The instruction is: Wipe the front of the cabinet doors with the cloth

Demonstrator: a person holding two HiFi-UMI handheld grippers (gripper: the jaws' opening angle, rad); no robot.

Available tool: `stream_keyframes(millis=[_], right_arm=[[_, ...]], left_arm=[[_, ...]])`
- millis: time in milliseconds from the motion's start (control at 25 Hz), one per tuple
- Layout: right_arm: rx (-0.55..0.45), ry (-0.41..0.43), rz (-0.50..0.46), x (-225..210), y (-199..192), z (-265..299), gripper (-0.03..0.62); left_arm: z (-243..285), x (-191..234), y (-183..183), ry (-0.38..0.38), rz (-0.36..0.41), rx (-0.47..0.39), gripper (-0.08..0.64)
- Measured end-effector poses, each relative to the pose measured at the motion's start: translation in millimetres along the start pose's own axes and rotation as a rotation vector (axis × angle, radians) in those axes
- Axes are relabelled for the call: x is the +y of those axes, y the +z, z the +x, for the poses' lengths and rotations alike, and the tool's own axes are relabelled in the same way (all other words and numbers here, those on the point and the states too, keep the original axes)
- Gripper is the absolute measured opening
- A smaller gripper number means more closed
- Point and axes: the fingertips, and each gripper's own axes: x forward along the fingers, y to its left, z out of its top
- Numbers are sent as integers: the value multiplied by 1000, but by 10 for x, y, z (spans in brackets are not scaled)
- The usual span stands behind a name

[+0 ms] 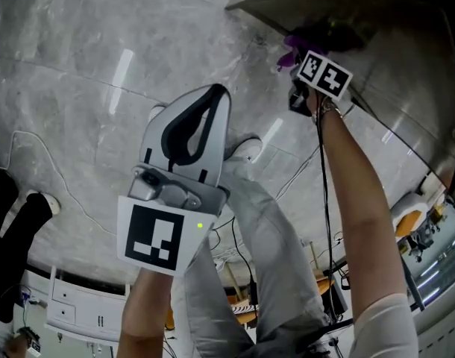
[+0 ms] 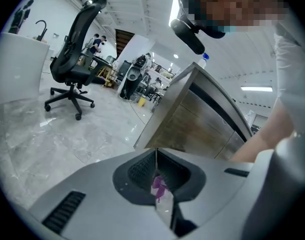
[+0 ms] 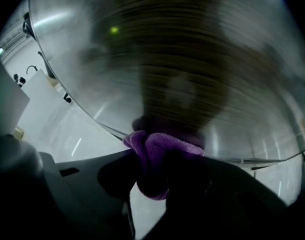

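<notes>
My right gripper [image 3: 151, 176] clamps the purple cloth [image 3: 162, 146] at the cabinet door [image 3: 182, 69]; my left gripper [image 2: 156, 181], jaws together, hangs aside, an office chair [image 2: 75, 54] well apart

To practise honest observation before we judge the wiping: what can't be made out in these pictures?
Cabinet door: right gripper view, motion blur smears its surface, so cleanliness is unreadable.
Cloth: head view, mostly hidden behind the right tool and its marker cube.
Purple speck: left gripper view, too small to tell whether the left tool pinches it or it lies beyond.
</notes>
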Motion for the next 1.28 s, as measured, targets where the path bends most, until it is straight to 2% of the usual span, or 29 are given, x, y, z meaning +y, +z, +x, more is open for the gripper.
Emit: stream_keyframes(millis=[320, 560, 720, 1000, 1280], right_arm=[[-28, 84, -20, 1181, 366, 200, 138], [-51, 114, -15, 1668, 544, 172, 138], [-64, 113, -7, 1751, 653, -31, 138], [-92, 139, 58, 1853, 942, -627, 138], [-112, 185, 125, 1957, 1269, -1497, 138]], left_arm=[[-297, 740, 302, 43, -20, -1, 17], [-477, 1101, 453, 70, -3, -21, 17], [-545, 1047, 590, 53, 2, -16, 17], [-646, 589, 1030, -22, 60, -20, 17], [-1030, 247, 1526, 10, 92, -73, 17]])
